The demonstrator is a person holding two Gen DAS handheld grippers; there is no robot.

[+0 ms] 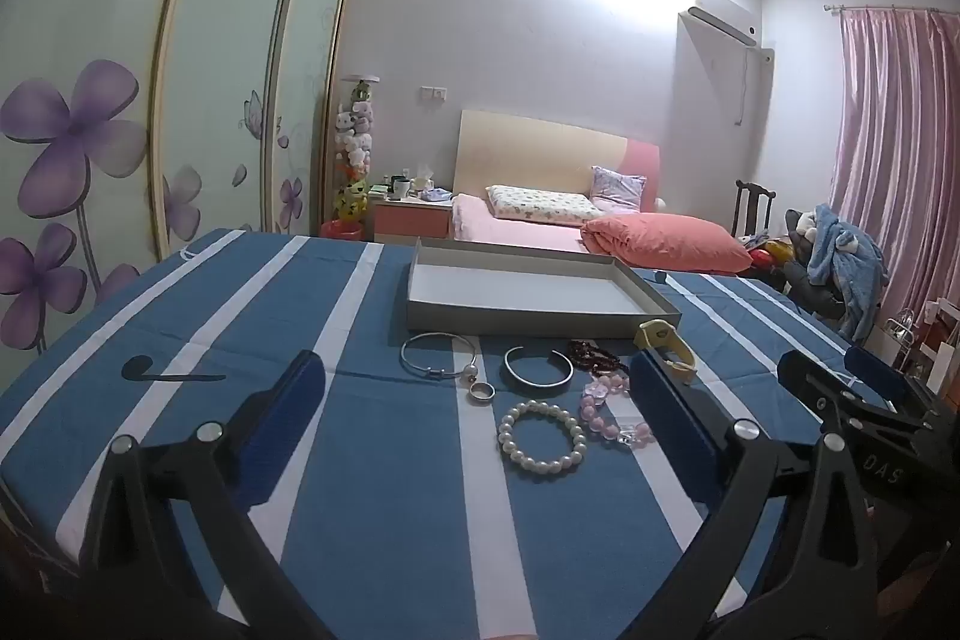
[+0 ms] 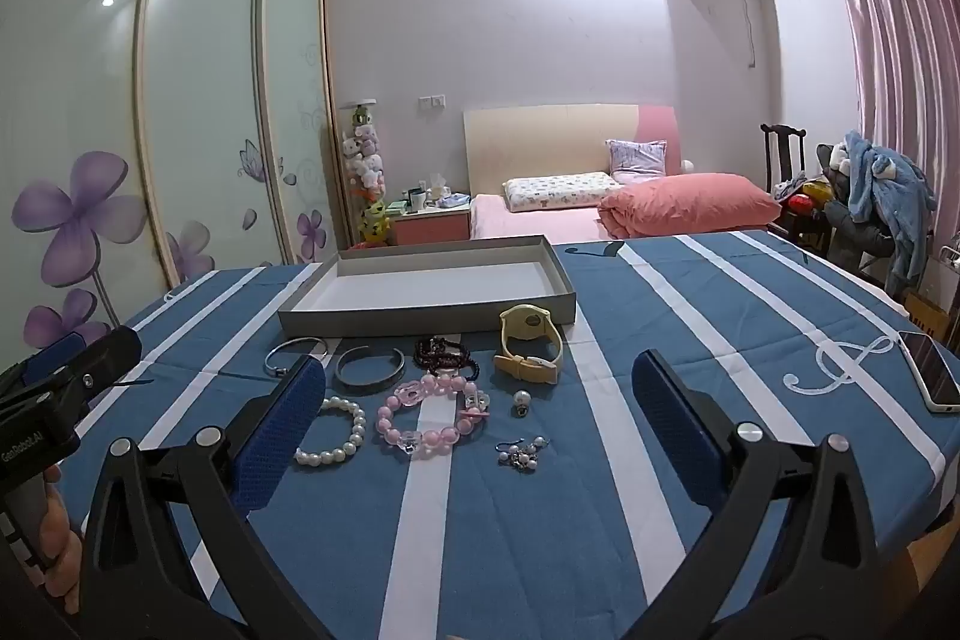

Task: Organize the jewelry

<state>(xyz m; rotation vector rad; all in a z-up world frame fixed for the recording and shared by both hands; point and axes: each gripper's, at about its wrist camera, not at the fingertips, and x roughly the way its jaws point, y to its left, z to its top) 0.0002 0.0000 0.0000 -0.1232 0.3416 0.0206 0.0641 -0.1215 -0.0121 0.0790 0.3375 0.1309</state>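
Jewelry lies on a blue-and-white striped tablecloth in front of an empty shallow grey box [image 1: 528, 322] [image 2: 420, 323]. I see a pearl bracelet [image 1: 503, 430] [image 2: 359, 424], a pink bead bracelet [image 1: 591, 409] [image 2: 384, 409], a thin silver bangle [image 1: 470, 371] [image 2: 273, 358], a wide cuff [image 1: 537, 383] [image 2: 366, 387], a ring [image 1: 483, 397], dark red beads [image 1: 594, 355] [image 2: 444, 349], a yellow watch [image 1: 666, 343] [image 2: 528, 328] and small earrings [image 2: 522, 454]. My left gripper [image 1: 474, 361] [image 2: 72, 358] hovers open above the near pieces. My right gripper [image 2: 480, 361] [image 1: 834, 370] is open beside it, holding nothing.
A phone [image 2: 933, 370] lies near the table's right edge. Beyond the table stand a bed with a pink pillow [image 2: 690, 205], a chair piled with clothes [image 2: 882, 196] and sliding wardrobe doors [image 1: 90, 148] on the left. A hand [image 2: 57, 550] grips the left tool.
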